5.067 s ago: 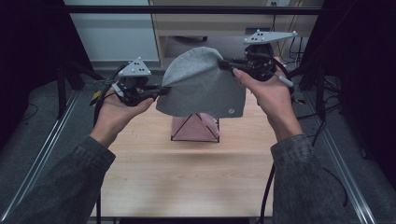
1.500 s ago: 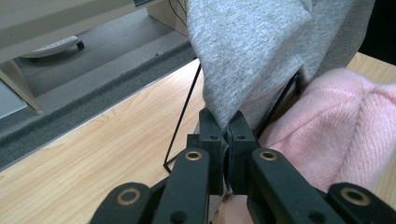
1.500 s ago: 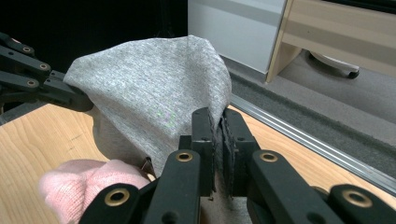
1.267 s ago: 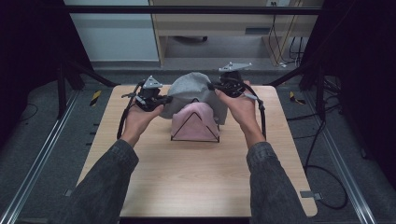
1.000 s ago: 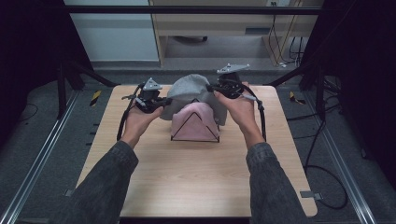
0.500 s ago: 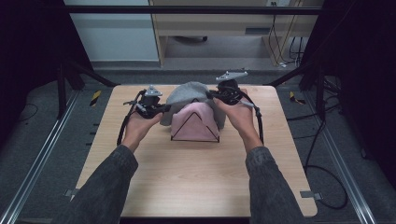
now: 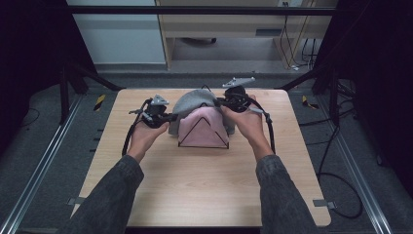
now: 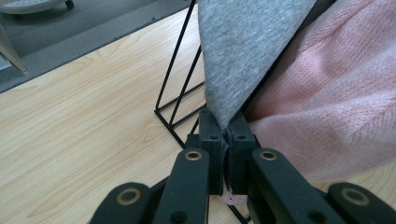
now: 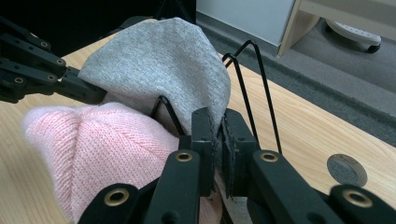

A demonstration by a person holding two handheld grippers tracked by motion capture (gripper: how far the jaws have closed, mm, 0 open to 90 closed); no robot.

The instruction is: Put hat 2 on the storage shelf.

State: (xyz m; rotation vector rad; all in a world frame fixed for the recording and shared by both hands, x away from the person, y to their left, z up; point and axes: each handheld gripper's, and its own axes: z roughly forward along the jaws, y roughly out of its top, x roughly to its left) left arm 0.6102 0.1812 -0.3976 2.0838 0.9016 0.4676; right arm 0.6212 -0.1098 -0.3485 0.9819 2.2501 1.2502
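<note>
Both the left gripper [image 8: 228,135] and right gripper [image 9: 215,135] have fingers pinching the grey hat's [image 7: 195,101] edges. The hat hides the wire rack's [image 8: 180,100] far part at 12 o'clock behind the pink hat [image 7: 202,124].

matt grey jersey cloth [image 8: 247,51], fuzzy pink knit [image 8: 336,107], thin wire rack [image 8: 180,93], pale wood table [image 8: 79,121].

Your light wooden table [image 7: 195,190] and what stands on it

You have a black wire triangular rack [image 7: 203,132] standing on the far middle of the pale, wood-grain tabletop, its thin base frame resting directly on the surface. A pink knitted hat [image 7: 207,122] is draped over the rack's near end and a grey knitted hat [image 7: 192,102] over the part behind it. Near your right, a small round grey disc [image 9: 346,170] is set in the wood.
</note>
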